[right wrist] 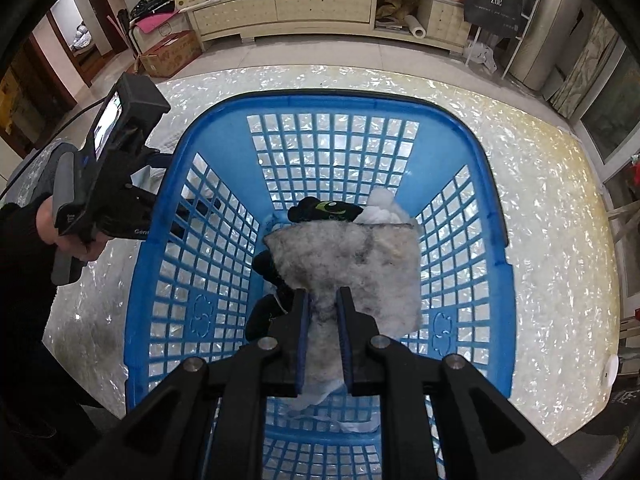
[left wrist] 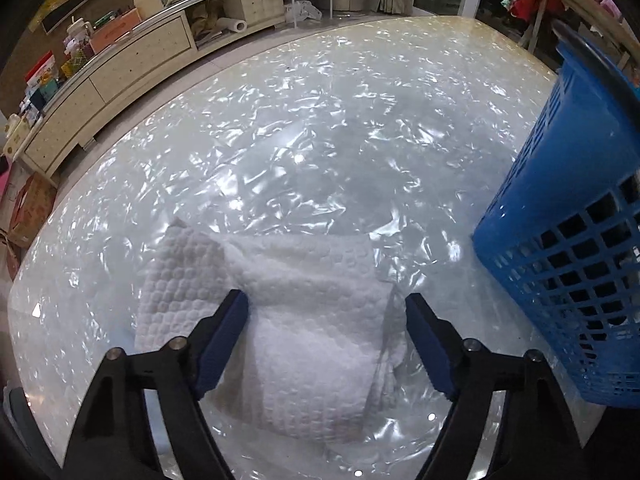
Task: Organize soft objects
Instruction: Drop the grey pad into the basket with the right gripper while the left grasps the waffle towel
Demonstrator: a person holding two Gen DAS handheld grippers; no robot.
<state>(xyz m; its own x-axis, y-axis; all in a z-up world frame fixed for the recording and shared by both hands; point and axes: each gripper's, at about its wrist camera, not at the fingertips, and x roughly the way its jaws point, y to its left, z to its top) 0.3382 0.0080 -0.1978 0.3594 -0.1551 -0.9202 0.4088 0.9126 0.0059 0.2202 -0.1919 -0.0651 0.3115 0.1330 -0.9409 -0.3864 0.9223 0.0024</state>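
A blue basket [right wrist: 492, 216] stands on the table [left wrist: 320, 120] near its right edge, with dark soft items [right wrist: 324, 210] inside. The right gripper [right wrist: 323, 300] hangs over the basket, clenched on a grey fluffy cloth [right wrist: 352, 256]. Left of the basket, the left gripper [left wrist: 326, 304] straddles a white quilted cloth [left wrist: 304, 320] on the table, jaws apart.

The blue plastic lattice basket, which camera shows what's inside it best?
The right wrist view: it looks straight down into the blue plastic lattice basket, showing a black glove and white cloth at the bottom. The left wrist view shows only its outer wall from the side.
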